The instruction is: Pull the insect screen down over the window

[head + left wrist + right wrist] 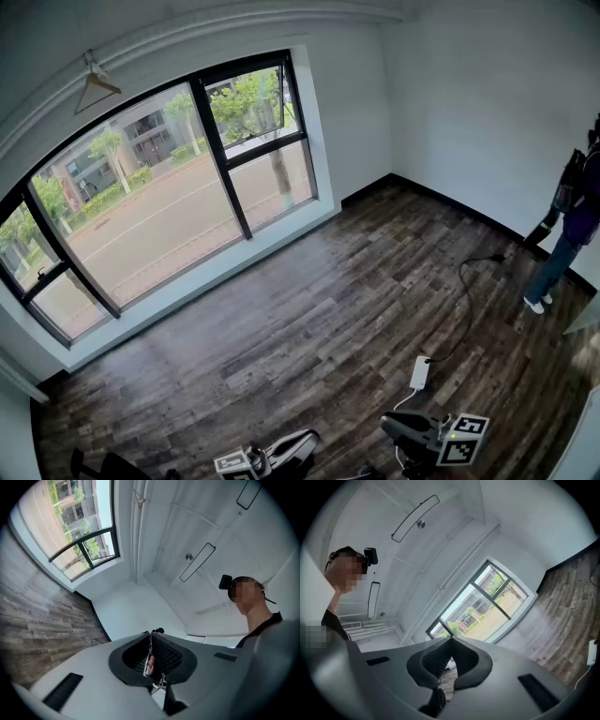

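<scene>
The wide black-framed window (178, 197) fills the far wall and shows a street and trees; I cannot make out an insect screen on it. Its upper right sash (251, 101) stands in a separate frame. Both grippers are low at the near edge of the head view, far from the window. My left gripper (312, 438) is shut with nothing in it, and in its own view the left gripper (150, 635) points up past the window (79, 531) toward the ceiling. My right gripper (387, 425) is shut and empty too; the right gripper (451, 640) faces the window (487, 602).
Dark wood-plank floor (319, 319) stretches between me and the window. A white power adapter (420, 372) with a black cable (466, 291) lies on it at the right. A person (567, 234) stands by the right wall. A clothes hanger (96, 86) hangs above the window.
</scene>
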